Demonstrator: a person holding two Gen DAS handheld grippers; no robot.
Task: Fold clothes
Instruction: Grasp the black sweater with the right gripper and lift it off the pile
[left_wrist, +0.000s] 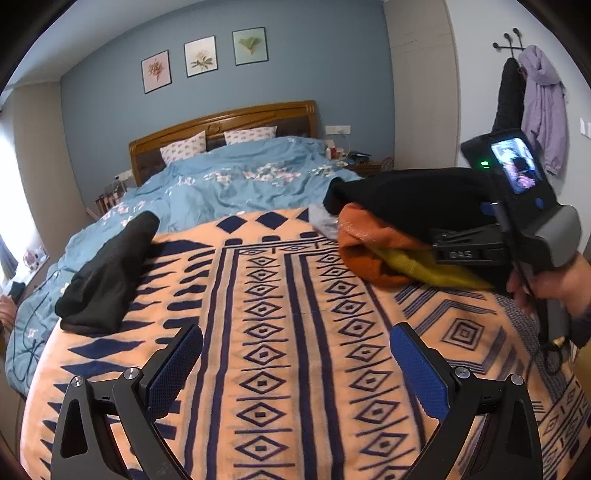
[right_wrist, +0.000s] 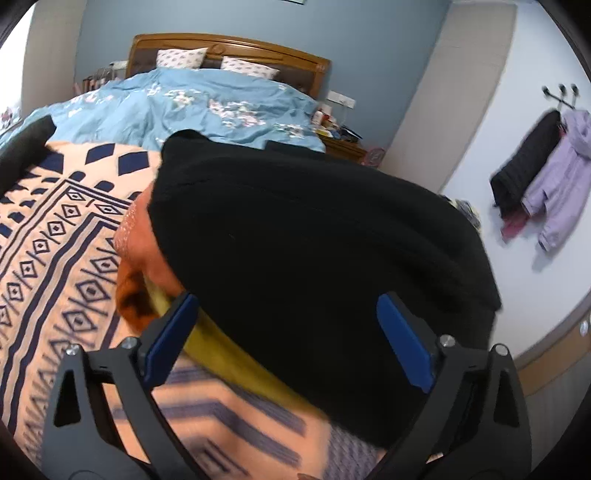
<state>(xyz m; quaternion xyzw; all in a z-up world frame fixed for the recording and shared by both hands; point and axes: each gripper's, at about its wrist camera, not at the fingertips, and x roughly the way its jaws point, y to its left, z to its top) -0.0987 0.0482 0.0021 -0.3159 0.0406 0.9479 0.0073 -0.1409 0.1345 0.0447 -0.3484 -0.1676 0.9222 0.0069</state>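
Black garment (right_wrist: 314, 240) tops a pile on the bed's patterned blanket (left_wrist: 295, 332); right tool (right_wrist: 288, 332), jaws apart, nears it, apparently to grasp next. Left tool (left_wrist: 295, 369) hovers open, empty.

The right gripper (right_wrist: 288, 332), jaws spread wide, straddles the near edge of a black garment (right_wrist: 314, 240) topping a pile with an orange garment (right_wrist: 136, 258) at nine o'clock and a yellow garment (right_wrist: 221, 347) beneath, on a patterned blanket (right_wrist: 55, 240).
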